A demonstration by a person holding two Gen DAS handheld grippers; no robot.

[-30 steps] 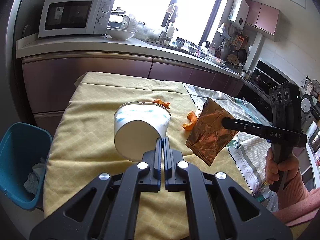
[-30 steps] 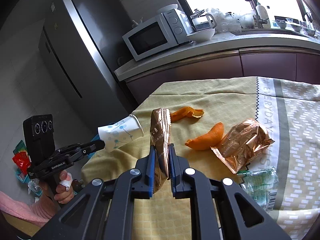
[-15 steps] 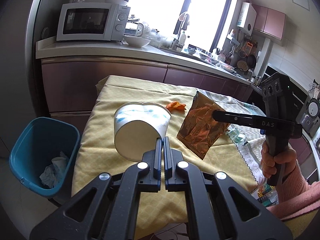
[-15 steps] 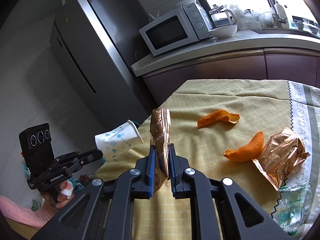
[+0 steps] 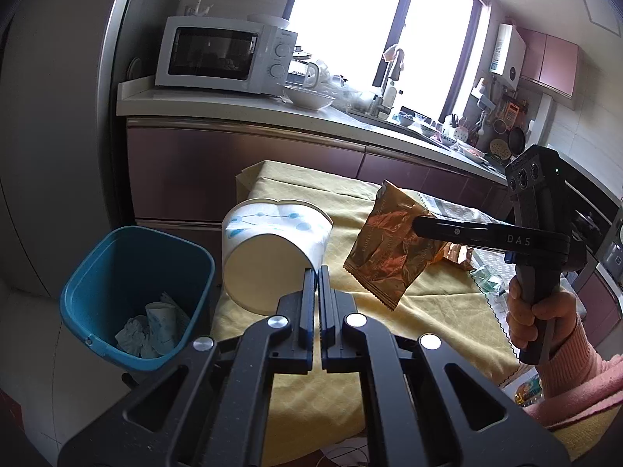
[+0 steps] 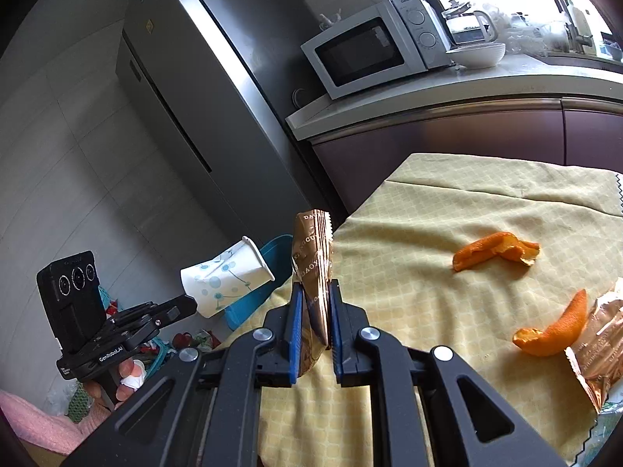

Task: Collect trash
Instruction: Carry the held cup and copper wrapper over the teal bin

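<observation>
Now both hands swing left off the tabletop (image 5: 447,311), and the blue bin (image 5: 97,292), a second ago cut off at the left edge, sits fully in the left view, crumpled paper at its bottom. The left tool (image 5: 318,272) is pinched shut on the paper cup's (image 5: 268,253) rim, the cup hanging at the tabletop's left edge, beside the bin. Right of it, the right tool (image 6: 313,295) is clamped on the gold wrapper (image 6: 313,260), held upright in the air. Both drops look close. Only the right view shows what's left: two orange peels (image 6: 494,251) and another gold wrapper (image 6: 599,346) on the yellow cloth.
</observation>
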